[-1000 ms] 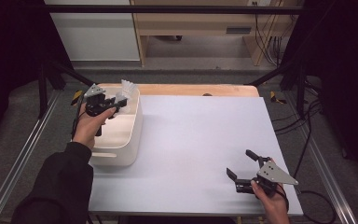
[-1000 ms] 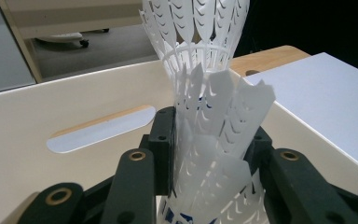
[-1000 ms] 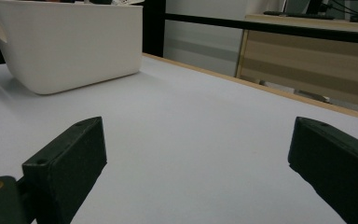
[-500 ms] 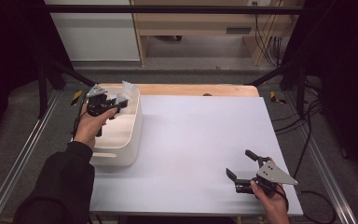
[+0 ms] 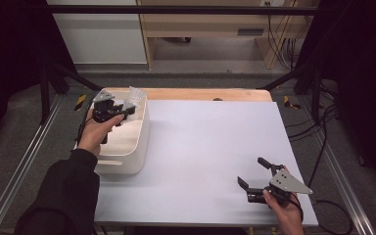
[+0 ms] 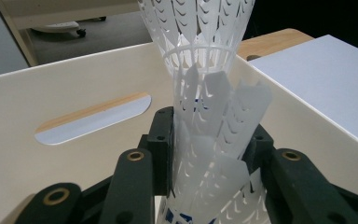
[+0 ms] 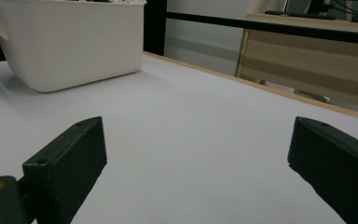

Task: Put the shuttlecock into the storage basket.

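Left hand-held gripper was clamped on nested shuttlecocks above the white bin. Lift straight up, clear the rim, don't crush the skirts. Right hand-held gripper sat wide open, empty, over the desk.

Even overhead light brightens the white table; surroundings dark, close-ups slightly soft.

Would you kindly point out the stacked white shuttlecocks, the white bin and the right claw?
stacked shuttlecocks (image 6: pixel 214 121), left gripper view, on the feathered skirt.
white bin (image 5: pixel 134 147), high view, on its outer side wall.
right claw (image 5: pixel 254 174), high view, midway between its fingertips.
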{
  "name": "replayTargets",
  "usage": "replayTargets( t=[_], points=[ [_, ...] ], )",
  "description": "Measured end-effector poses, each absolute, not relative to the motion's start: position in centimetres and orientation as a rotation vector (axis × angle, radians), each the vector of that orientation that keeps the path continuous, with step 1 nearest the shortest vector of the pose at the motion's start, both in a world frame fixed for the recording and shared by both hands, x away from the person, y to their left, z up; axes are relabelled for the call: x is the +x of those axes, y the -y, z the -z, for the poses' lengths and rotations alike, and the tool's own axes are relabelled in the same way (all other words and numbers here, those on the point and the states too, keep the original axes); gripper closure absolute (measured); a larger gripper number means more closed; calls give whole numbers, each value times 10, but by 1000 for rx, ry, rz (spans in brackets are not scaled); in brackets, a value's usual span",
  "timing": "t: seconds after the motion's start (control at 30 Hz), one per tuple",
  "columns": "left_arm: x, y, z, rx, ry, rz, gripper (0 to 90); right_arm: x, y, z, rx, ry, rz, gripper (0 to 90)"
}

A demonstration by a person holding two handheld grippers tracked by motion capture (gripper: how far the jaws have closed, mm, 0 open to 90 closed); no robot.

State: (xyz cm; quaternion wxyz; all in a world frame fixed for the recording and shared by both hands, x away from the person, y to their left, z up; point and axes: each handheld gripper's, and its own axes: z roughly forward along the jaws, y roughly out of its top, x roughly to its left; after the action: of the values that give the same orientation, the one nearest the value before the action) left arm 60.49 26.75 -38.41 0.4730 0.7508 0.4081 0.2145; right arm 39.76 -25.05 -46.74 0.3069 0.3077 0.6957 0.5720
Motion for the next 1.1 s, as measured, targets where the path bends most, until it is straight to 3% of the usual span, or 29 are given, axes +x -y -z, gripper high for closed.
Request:
replayTargets(
  t=[1.1],
  points=[
    [611, -263, 386, 1855, -1014, -519, 632, 398, 250, 468, 813, -1845, -1517, 47]
  ],
)
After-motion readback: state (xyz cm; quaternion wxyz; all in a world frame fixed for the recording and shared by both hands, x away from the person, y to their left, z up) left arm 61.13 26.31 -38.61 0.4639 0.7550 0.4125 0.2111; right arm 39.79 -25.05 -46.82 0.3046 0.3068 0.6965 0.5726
